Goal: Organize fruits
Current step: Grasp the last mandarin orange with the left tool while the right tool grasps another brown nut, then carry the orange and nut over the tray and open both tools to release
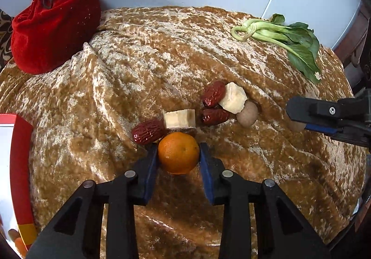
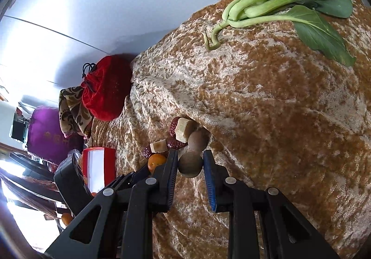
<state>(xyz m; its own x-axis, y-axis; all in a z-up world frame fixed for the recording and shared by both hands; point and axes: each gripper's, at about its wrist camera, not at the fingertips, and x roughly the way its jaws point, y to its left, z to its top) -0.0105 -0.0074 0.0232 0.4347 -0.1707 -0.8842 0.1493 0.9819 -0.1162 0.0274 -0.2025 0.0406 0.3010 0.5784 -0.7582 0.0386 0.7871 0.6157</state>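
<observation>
Left wrist view looks down on a worktop draped in a mottled golden-brown velvet cloth [image 1: 143,50]. The left tool [image 1: 178,150] is clenched on a small orange [image 1: 178,153], glossy and dimpled, its blue pads against both sides, near the middle of the worktop. Just beyond lie three wrinkled red dates [image 1: 148,131], two pale banana chunks [image 1: 179,118] and a round tan longan [image 1: 247,116], clustered and touching. The right tool [image 2: 190,160] grips another brown longan [image 2: 190,164]. A bok choy [image 1: 287,39] lies at the far right corner; a red drawstring pouch [image 1: 55,27] sits at the far left corner. A red-and-white box [image 1: 19,166] stands at the left edge; no writing is legible.
</observation>
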